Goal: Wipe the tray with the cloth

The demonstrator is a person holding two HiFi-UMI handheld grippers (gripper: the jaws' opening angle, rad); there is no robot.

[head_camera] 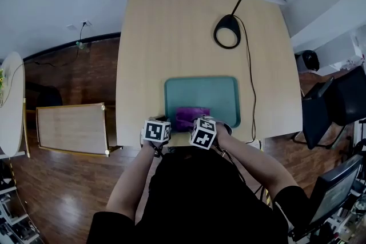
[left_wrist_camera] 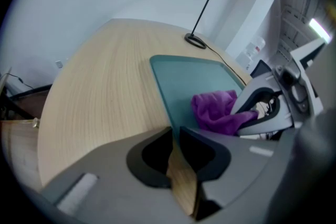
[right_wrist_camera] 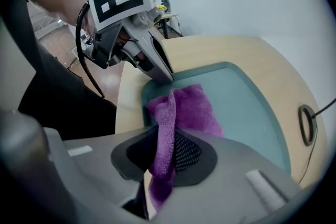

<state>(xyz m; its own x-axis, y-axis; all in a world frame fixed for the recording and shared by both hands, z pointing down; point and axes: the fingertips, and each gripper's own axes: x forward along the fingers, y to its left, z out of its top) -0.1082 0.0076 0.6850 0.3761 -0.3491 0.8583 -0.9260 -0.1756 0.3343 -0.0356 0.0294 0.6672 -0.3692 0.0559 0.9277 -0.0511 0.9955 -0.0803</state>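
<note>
Wiping: right claw (right_wrist_camera: 160, 157) clenched on cloth (right_wrist_camera: 189, 110) | left claw (left_wrist_camera: 175, 152) clenched empty at tray (right_wrist_camera: 247, 107) corner | risk: narrow pinch slips, tray skids

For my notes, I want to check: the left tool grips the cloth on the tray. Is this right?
No, the right tool grips the cloth on the tray; the right gripper view shows it pinched between that tool's jaws.
</note>
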